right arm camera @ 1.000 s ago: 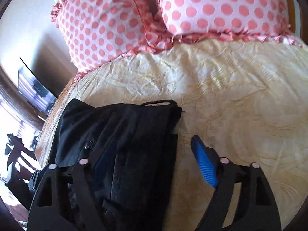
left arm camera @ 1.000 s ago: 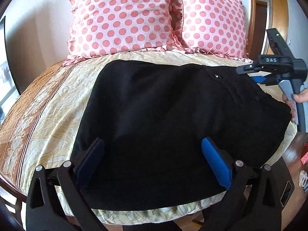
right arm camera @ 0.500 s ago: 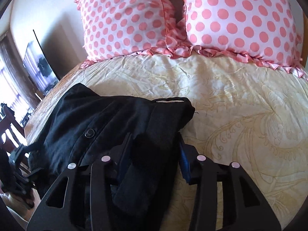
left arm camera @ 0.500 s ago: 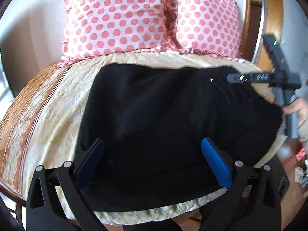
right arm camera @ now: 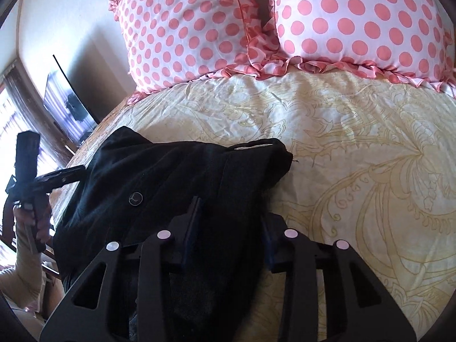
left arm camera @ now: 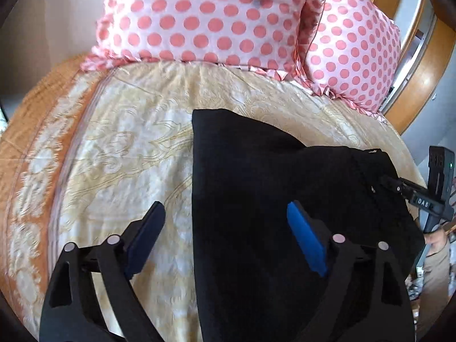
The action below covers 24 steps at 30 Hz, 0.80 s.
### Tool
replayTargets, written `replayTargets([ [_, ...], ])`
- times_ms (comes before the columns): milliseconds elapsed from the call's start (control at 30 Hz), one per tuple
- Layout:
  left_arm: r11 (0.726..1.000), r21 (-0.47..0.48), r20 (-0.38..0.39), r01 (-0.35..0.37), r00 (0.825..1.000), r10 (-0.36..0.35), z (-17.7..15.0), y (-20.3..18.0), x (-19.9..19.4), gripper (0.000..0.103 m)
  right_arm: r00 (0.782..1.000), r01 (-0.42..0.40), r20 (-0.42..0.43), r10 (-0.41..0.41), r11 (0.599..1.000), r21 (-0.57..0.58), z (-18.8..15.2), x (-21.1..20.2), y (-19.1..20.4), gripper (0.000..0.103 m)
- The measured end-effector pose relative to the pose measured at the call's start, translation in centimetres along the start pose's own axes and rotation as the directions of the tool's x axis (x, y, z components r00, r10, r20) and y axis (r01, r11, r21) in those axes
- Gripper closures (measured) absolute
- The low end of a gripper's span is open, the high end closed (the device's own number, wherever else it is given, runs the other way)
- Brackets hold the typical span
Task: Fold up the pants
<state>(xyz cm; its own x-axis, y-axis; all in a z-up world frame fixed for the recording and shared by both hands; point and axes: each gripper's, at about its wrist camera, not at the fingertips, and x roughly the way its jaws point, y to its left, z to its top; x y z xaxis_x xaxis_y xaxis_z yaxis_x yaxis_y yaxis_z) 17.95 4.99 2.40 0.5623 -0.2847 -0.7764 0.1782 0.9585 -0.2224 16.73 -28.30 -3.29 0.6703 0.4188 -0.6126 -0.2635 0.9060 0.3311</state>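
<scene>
One second back the left gripper (left arm camera: 225, 233) straddled the middle of the pants (left arm camera: 270, 199); now it's slid over their left edge, one finger above bedspread (left arm camera: 114, 148), jaws wide but closing, nothing pinched. The right gripper (right arm camera: 230, 222) was wide apart before; now it's closing on a bunched fold at the waist end, pads pressing cloth. Both tilt downward. Pants lie folded on the bed's near side, two polka-dot pillows (right arm camera: 285, 22) behind, TV (right arm camera: 68, 105) by the wall.
</scene>
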Motion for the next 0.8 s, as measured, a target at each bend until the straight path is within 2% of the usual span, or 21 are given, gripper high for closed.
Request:
replayTargets([
  [100,0.998,-0.031,-0.043,0.06,0.997,-0.061,0.4,0.6,1.4,0.021,1.0,-0.014,-0.003,0.014,1.0,0.015,0.0,0.1,-0.3,0.063],
  [267,0.995,-0.054,-0.066,0.084,0.994,-0.088,1.4,1.0,2.8,0.026,0.999,-0.038,-0.005,0.038,0.998,0.045,0.0,0.3,-0.9,0.061],
  [300,0.995,-0.054,-0.068,0.085,0.994,-0.089,1.7,1.0,3.0,0.03,0.999,-0.044,-0.004,0.045,0.998,0.05,0.0,0.3,-1.0,0.061],
  [333,0.995,-0.053,-0.068,0.088,0.993,-0.092,1.9,1.0,3.1,0.037,0.999,-0.051,0.0,0.051,0.998,0.046,-0.1,0.2,-0.9,0.062],
  [367,0.994,-0.052,-0.063,0.1,0.993,-0.103,2.2,1.0,3.2,0.047,0.999,-0.053,0.009,0.052,0.998,0.032,-0.1,0.0,-0.6,0.07],
  [400,0.993,-0.059,-0.063,0.104,0.992,-0.108,2.3,1.1,3.3,0.067,0.999,-0.047,0.02,0.047,0.999,0.014,-0.1,-0.2,-0.3,0.075],
  [433,0.993,-0.064,-0.054,0.101,0.993,-0.104,2.5,1.1,3.2,0.081,0.999,-0.038,0.031,0.038,0.999,-0.004,-0.1,-0.4,0.1,0.08],
  [500,0.994,-0.044,-0.031,0.097,0.995,-0.098,2.7,0.8,2.7,0.091,0.998,-0.033,0.05,0.034,0.999,-0.019,0.1,-0.8,0.5,0.084],
  [633,0.996,0.01,0.009,0.089,0.996,-0.089,3.4,0.0,1.5,0.095,0.996,-0.05,0.073,0.052,0.998,-0.027,1.6,-1.2,0.7,0.088],
  [733,0.995,0.019,0.037,0.097,0.995,-0.098,5.1,-0.3,0.9,0.095,0.995,-0.034,0.092,0.038,0.998,-0.048,3.6,-1.0,0.8,0.089],
  [800,0.997,0.039,0.067,0.074,0.995,-0.076,6.7,-0.8,1.0,0.095,0.994,-0.023,0.109,0.029,0.998,-0.053,5.3,-0.5,0.6,0.09],
])
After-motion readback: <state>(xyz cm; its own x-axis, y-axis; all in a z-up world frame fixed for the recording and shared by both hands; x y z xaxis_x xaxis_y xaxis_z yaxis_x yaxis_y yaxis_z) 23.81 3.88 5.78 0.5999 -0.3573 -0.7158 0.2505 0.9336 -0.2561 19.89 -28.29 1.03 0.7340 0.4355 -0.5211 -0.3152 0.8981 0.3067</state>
